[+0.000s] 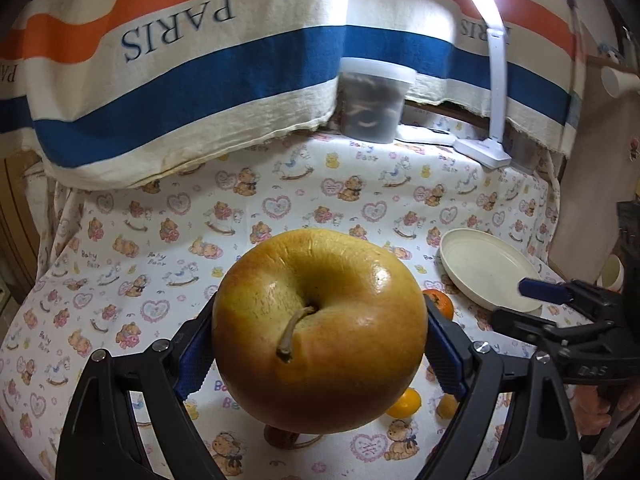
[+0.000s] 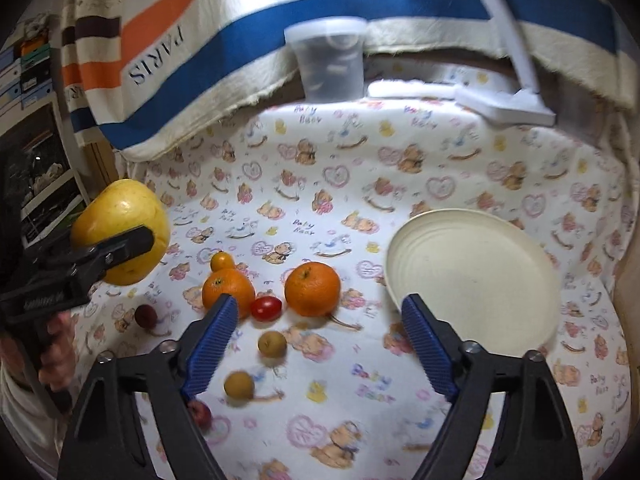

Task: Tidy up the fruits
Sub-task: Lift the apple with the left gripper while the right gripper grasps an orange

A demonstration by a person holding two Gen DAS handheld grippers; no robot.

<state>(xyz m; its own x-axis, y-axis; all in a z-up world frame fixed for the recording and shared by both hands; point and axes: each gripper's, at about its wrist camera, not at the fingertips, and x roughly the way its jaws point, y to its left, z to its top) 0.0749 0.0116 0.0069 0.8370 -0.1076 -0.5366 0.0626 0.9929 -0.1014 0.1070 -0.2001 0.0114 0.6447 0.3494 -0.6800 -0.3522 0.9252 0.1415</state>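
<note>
A large yellow apple point(image 1: 320, 332) fills the left wrist view, stem towards the camera, held above the cloth. My left gripper point(image 1: 320, 312) is shut on it, a blue pad on each side. From the right wrist view the apple point(image 2: 120, 232) hangs at the left. My right gripper point(image 2: 320, 303) stands open over the cloth with nothing between its pads. Ahead of it lie two oranges point(image 2: 312, 288) point(image 2: 228, 290), a cherry tomato point(image 2: 266, 308), a small yellow fruit point(image 2: 221, 261) and two brownish round fruits point(image 2: 272, 344) point(image 2: 239, 385). A cream plate point(image 2: 476, 276) sits empty at the right.
A bear-print cloth point(image 2: 360, 184) covers the table. At the back stand a lidded plastic tub point(image 2: 328, 60) and a white lamp base point(image 2: 504, 106), under a hanging striped cloth point(image 2: 200, 52). Two dark red fruits point(image 2: 145, 315) point(image 2: 200, 414) lie at the near left. A hand point(image 2: 56, 356) holds the left gripper.
</note>
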